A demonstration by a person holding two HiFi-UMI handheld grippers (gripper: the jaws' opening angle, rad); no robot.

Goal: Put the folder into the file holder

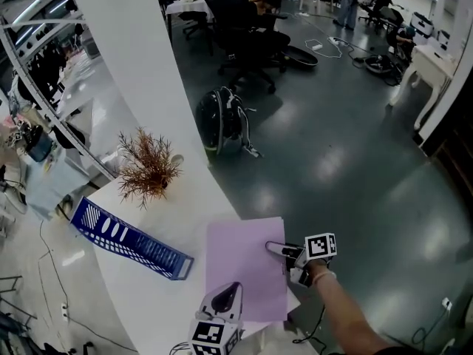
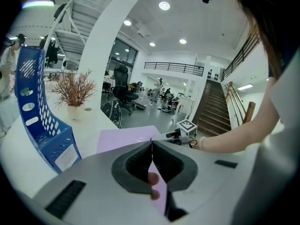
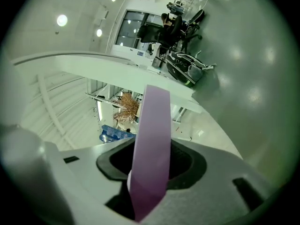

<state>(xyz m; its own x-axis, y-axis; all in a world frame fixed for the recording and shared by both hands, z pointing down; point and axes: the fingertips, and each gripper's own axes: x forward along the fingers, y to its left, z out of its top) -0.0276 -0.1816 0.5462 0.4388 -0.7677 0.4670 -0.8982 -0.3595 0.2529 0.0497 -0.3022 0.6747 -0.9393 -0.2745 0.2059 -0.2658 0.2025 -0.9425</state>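
A purple folder (image 1: 244, 261) lies on the white curved table (image 1: 181, 198), its near corner past the table's edge. My left gripper (image 1: 235, 287) is shut on the folder's near edge; in the left gripper view the jaws (image 2: 152, 144) meet on the purple sheet (image 2: 124, 138). My right gripper (image 1: 272, 247) is at the folder's right edge. In the right gripper view the folder (image 3: 152, 125) runs through the wide gap between the jaws (image 3: 151, 149), and the pads stand off it. The blue file holder (image 1: 126, 239) lies on its side to the left of the folder.
A dried plant in a small pot (image 1: 148, 170) stands behind the file holder. A backpack (image 1: 222, 120) and an office chair (image 1: 244, 32) are on the dark floor beyond the table. The table's edge runs just right of the folder.
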